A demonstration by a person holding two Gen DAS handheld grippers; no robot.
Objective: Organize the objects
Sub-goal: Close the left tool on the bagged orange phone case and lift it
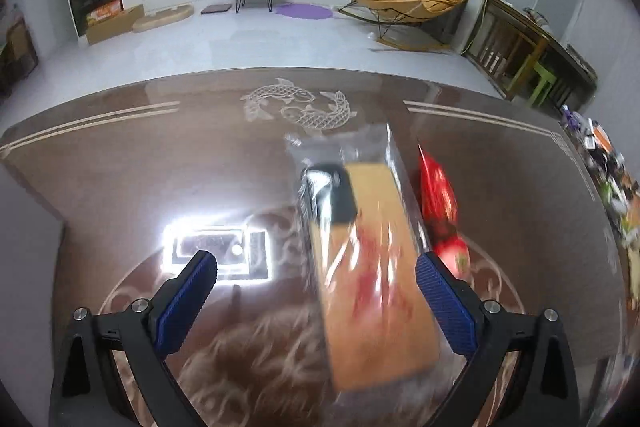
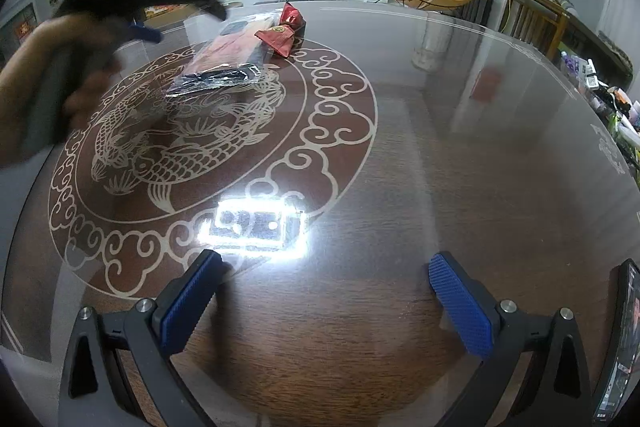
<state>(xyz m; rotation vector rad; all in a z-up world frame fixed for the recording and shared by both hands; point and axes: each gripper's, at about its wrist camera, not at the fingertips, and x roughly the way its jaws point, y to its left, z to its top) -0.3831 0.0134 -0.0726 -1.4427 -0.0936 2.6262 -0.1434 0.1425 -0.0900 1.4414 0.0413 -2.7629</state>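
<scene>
On the glossy brown worktop, patterned with pale fish and cloud scrolls, a clear plastic packet lies flat, holding something orange and black. A red foil pouch sits just beside it on its right, touching or nearly so. From the left wrist view, the left tongs hover over the near end of the clear plastic packet, their blue pads spread wide on either side of it without pinching it; the red foil pouch shows past the right pad. The right tongs are also spread wide, over bare worktop well apart from both packages, gripping nothing. A phone stands at the right edge of the right wrist view.
</scene>
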